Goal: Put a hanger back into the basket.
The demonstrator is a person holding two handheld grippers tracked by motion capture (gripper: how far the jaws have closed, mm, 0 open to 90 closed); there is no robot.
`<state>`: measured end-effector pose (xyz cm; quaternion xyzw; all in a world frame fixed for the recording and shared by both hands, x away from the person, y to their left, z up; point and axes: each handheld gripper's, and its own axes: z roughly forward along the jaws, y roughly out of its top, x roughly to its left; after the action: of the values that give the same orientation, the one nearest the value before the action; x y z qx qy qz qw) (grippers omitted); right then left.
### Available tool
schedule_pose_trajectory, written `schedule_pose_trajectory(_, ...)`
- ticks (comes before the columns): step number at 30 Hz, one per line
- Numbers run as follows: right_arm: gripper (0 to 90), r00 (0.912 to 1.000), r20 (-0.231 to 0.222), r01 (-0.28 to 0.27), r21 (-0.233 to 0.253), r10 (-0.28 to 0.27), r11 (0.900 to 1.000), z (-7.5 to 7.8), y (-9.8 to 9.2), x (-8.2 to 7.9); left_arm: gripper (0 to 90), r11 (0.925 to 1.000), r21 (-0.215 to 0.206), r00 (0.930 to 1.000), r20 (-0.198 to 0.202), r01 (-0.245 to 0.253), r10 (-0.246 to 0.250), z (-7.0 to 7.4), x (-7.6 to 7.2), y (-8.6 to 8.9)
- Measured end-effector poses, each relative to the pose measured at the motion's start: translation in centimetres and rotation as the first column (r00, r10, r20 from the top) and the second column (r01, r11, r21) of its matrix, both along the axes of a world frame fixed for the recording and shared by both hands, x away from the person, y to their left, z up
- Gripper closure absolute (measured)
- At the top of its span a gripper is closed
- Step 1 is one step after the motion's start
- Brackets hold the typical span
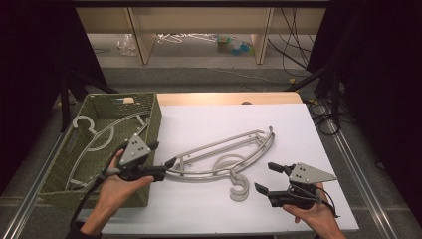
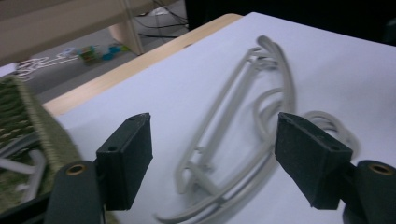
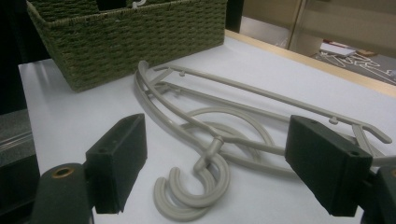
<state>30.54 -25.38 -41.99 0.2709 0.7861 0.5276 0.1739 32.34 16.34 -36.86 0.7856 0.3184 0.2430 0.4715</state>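
Two grey plastic hangers [image 1: 224, 152] lie stacked on the white table top [image 1: 298, 129], their hooks [image 1: 240, 186] pointing to the near edge. My left gripper [image 1: 161, 154] is open at the hangers' left end, beside the basket; in the left gripper view the hangers [image 2: 233, 107] lie ahead between the open jaws of the gripper [image 2: 212, 140]. My right gripper [image 1: 267, 178] is open just right of the hooks, holding nothing. In the right gripper view the hooks [image 3: 196, 186] lie low between the jaws of the gripper [image 3: 215, 144].
A green woven basket [image 1: 155, 115] stands at the table's left, with more grey hangers [image 1: 94, 134] inside. Its wall [image 3: 130, 42] rises behind the stacked hangers. Beyond the wooden far edge [image 1: 224, 97] are shelf legs, cables and small items on the floor.
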Motion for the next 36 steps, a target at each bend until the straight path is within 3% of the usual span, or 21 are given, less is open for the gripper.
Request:
schedule_pose_trajectory(2,21.9,1.0000,0.001,0.004,0.003,-0.004,1.000,-0.1,0.0,0.0,25.0,0.9998,-0.002,0.9998,-0.001,0.022,-0.022,-0.6,-0.8,-0.8)
schedule_pose_trajectory(5,21.9,1.0000,-0.002,0.005,-0.004,-0.005,1.000,-0.1,0.0,0.0,25.0,0.9984,-0.040,0.9992,0.004,0.041,-0.040,-1.1,-2.0,-1.6)
schedule_pose_trajectory(9,21.9,1.0000,-0.001,0.000,-0.002,0.000,1.000,-0.1,0.1,-0.1,24.1,0.9978,-0.041,0.9986,-0.003,0.053,-0.053,-1.5,-3.0,-2.0)
schedule_pose_trajectory(10,21.9,0.9998,0.019,-0.002,-0.004,0.002,1.000,-0.1,0.1,0.0,24.1,0.9979,-0.026,0.9982,0.000,0.059,-0.059,-1.7,-3.4,-2.0)
schedule_pose_trajectory(13,21.9,0.9999,0.012,0.000,0.003,0.000,1.000,-0.2,0.3,-0.1,23.4,0.9987,-0.033,0.9991,-0.016,0.038,-0.038,-1.9,-4.6,-2.2)
schedule_pose_trajectory(16,21.9,1.0000,0.001,0.006,-0.002,-0.006,1.000,-0.3,0.3,-0.2,23.3,0.9998,-0.017,0.9999,0.004,0.010,-0.010,-2.1,-5.2,-2.2)
schedule_pose_trajectory(18,21.9,1.0000,-0.004,0.002,-0.011,-0.002,1.000,-0.2,0.2,-0.2,22.5,0.9998,-0.017,0.9999,0.012,0.009,-0.009,-2.3,-5.2,-2.1)
schedule_pose_trajectory(19,21.9,1.0000,-0.005,0.002,-0.011,-0.002,1.000,-0.2,0.2,-0.2,22.6,0.9995,-0.029,0.9999,0.001,0.015,-0.015,-2.8,-5.2,-2.1)
schedule_pose_trajectory(21,21.9,0.9998,0.018,0.003,-0.009,-0.003,1.000,-0.3,0.3,-0.1,23.1,0.9997,-0.013,0.9995,-0.022,0.022,-0.022,-3.8,-4.9,-2.2)
schedule_pose_trajectory(23,21.9,1.0000,0.003,-0.005,-0.012,0.005,1.000,-0.4,0.3,-0.1,23.0,0.9999,-0.005,0.9995,-0.027,0.015,-0.015,-4.5,-4.6,-2.0)
schedule_pose_trajectory(25,21.9,0.9999,-0.013,-0.005,-0.015,0.005,1.000,-0.4,0.4,-0.1,22.9,0.9982,-0.059,0.9976,-0.069,-0.011,0.007,-5.1,-4.4,-1.7)
schedule_pose_trajectory(26,21.9,0.9999,-0.013,-0.005,-0.015,0.005,1.000,-0.4,0.4,-0.1,22.7,0.9982,-0.059,0.9976,-0.069,-0.011,0.007,-5.1,-4.4,-1.7)
schedule_pose_trajectory(27,21.9,0.9999,-0.010,-0.005,-0.016,0.005,1.000,-0.3,0.4,0.0,22.7,0.9945,-0.104,0.9959,-0.090,-0.011,0.001,-5.4,-4.3,-1.6)
schedule_pose_trajectory(28,21.9,0.9998,0.018,-0.001,-0.018,0.001,1.000,-0.4,0.3,0.2,22.7,0.9919,-0.123,0.9934,-0.114,-0.030,0.016,-5.6,-4.4,-1.6)
schedule_pose_trajectory(29,21.5,1.0000,0.007,-0.005,-0.022,0.005,1.000,-0.5,0.2,0.5,22.8,0.9885,-0.149,0.9913,-0.131,-0.029,0.009,-6.1,-4.4,-1.6)
schedule_pose_trajectory(31,20.9,0.9998,0.017,0.004,-0.027,-0.004,1.000,-0.5,0.1,0.7,23.0,0.9886,-0.148,0.9887,-0.150,-0.026,0.004,-6.4,-4.3,-1.7)
schedule_pose_trajectory(33,19.6,0.9998,0.019,-0.001,-0.037,0.001,0.999,-0.7,-0.1,1.6,22.0,0.9944,-0.103,0.9933,-0.115,-0.024,0.012,-6.6,-4.4,-1.9)
schedule_pose_trajectory(36,19.3,0.9996,0.023,-0.012,-0.072,0.013,0.997,-0.8,-0.3,2.7,21.9,0.9940,-0.109,0.9949,-0.101,-0.011,0.000,-6.7,-4.4,-2.0)
